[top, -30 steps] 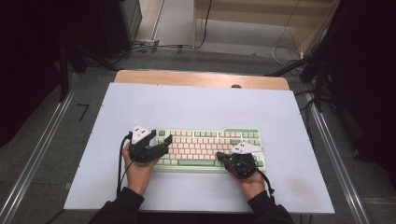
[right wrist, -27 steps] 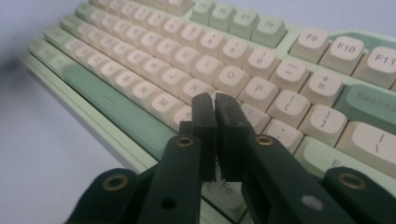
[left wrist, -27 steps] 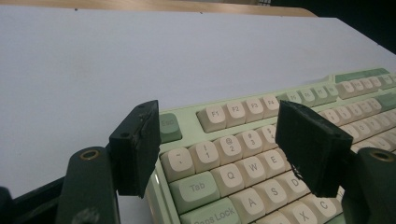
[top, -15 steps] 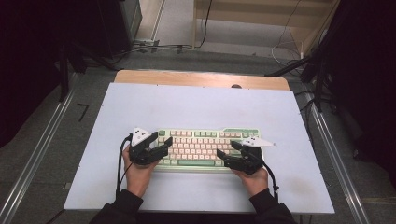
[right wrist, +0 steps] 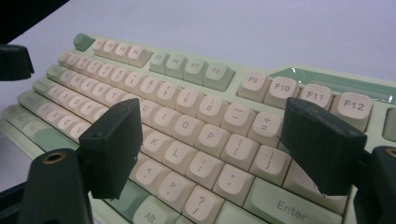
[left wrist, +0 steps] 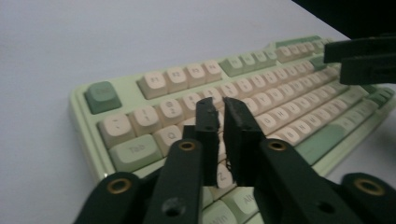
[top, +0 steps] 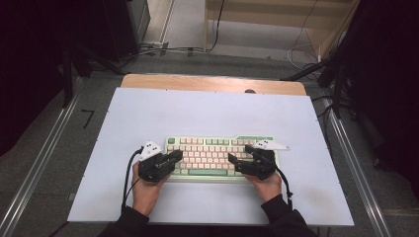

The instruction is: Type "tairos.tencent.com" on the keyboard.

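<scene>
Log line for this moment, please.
left gripper: just closing, nothing between jaws, over keyboard left end | right gripper: just opening, empty, over right keys
</scene>
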### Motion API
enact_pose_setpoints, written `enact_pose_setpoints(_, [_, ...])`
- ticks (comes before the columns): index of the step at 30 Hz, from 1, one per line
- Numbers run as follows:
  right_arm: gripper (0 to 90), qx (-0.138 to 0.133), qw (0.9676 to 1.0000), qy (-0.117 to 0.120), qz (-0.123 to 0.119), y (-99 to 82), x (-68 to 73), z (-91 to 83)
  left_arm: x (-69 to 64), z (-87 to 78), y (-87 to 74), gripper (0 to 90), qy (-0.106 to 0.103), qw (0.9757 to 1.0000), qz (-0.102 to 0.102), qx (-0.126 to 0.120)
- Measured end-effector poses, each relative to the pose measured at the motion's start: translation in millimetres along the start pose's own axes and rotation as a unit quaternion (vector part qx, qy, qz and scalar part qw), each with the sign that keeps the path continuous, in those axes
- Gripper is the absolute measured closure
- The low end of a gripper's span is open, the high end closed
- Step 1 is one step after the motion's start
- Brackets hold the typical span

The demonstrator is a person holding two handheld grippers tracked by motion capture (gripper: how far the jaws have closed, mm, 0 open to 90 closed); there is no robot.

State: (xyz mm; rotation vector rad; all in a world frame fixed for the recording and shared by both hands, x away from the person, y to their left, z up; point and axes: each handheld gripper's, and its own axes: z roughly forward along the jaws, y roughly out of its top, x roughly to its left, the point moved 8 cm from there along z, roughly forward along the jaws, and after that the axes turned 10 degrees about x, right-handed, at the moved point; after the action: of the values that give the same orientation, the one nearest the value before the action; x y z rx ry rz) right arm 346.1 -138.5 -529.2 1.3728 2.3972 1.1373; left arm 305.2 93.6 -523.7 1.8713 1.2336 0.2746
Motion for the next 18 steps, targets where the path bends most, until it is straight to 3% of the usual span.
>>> enact_pose_setpoints(2, [19.6,0.0,1.0,0.0,-0.001,0.6,0.5,0.9,-5.0,2.2,-0.8,90.0,-0.012,0.9999,0.006,0.006])
enact_pose_setpoints(7, [20.1,0.0,1.0,0.002,0.0,0.8,1.5,1.9,-17.0,10.7,-3.6,90.0,-0.029,0.9991,0.021,0.022])
enact_pose_setpoints(18, [20.3,0.004,1.0,0.002,0.001,-0.5,1.8,2.4,-27.1,24.5,-8.5,90.0,-0.04,0.9973,0.037,0.05])
